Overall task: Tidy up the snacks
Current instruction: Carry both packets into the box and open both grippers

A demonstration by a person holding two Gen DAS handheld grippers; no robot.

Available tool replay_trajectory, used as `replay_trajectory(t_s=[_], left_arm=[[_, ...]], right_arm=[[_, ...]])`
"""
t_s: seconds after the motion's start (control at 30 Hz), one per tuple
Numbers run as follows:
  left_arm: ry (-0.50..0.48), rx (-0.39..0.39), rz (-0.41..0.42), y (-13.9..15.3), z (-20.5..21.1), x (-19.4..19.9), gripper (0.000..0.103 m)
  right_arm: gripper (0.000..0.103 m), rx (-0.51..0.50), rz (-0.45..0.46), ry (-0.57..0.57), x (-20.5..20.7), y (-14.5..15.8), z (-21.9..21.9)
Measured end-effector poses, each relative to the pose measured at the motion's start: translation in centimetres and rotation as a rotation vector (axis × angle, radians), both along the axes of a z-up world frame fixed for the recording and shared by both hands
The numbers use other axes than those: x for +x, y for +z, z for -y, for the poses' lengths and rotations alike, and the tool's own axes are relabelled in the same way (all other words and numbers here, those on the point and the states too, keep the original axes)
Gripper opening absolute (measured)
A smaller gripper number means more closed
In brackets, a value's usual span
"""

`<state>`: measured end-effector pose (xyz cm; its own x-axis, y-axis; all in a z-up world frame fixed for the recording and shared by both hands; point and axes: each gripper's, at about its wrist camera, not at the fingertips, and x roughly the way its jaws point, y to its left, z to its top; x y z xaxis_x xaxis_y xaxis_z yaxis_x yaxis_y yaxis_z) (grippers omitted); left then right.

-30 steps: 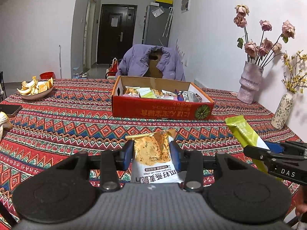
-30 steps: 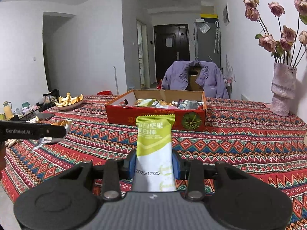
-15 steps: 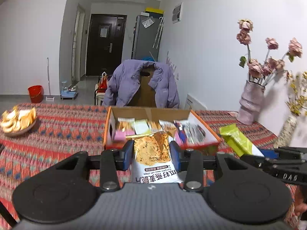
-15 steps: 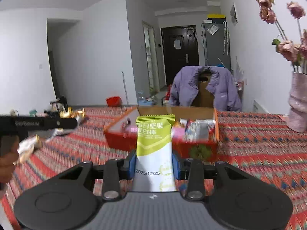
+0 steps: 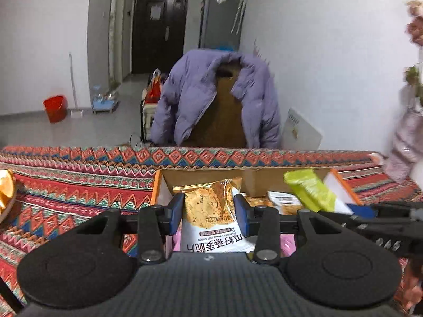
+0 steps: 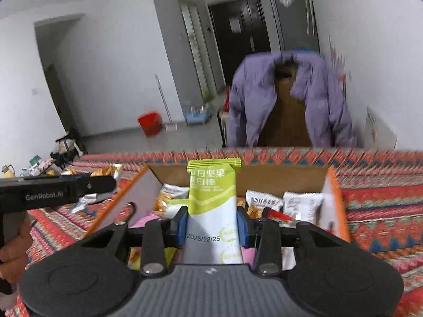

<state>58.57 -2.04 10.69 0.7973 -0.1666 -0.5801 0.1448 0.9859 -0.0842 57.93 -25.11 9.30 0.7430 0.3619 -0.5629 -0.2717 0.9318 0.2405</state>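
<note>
My left gripper (image 5: pixel 208 211) is shut on a white and gold oat crisp packet (image 5: pixel 207 208) and holds it over the left part of the open cardboard snack box (image 5: pixel 264 178). My right gripper (image 6: pixel 212 223) is shut on a green and white nut bar packet (image 6: pixel 211 198), held over the middle of the same box (image 6: pixel 280 177). The green packet also shows in the left wrist view (image 5: pixel 309 190), and the left gripper's body shows in the right wrist view (image 6: pixel 53 192). Several snack packets (image 6: pixel 301 206) lie inside the box.
The table has a red patterned cloth (image 5: pixel 79 185). A chair with a purple jacket (image 5: pixel 211 97) stands behind the table. A pink vase (image 5: pixel 404 142) stands at the right. A plate of orange peel (image 5: pixel 5 190) sits at the left edge.
Both grippers have moved forward and up from in front of the box to above it, each still holding its packet. The box now lies right under the fingers.
</note>
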Motion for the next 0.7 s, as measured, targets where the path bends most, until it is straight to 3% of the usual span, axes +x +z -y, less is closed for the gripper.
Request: replay_trajectory(t_s=[0.23,0.3,0.37,0.53,0.7], left_arm=[[-0.022,0.064,-0.086,-4.3,0.9,5.0,0.044],[-0.028,0.074,-0.096,-5.1,0.9,5.3,0.047],[-0.04,0.079,-0.106,-5.6,0.9,5.4,0.049],[-0.052,0.074,-0.113,-5.7,0.9,5.2,0.058],[-0.048,0.067,-0.094,-3.8,0.7,4.2,0.062]], right_arm=[[0.042,-0.068,-0.099,-0.048,5.5,-3.9,-2.8],[0.048,-0.065,-0.095,-0.037,5.6,-3.9,-3.0],[0.062,-0.057,-0.08,-0.041,5.4,-3.5,-2.8],[0.066,-0.073,-0.071,-0.061,5.9,-2.8,-1.8],[0.07,-0.077,-0.068,-0.083,4.7,-1.9,-0.4]])
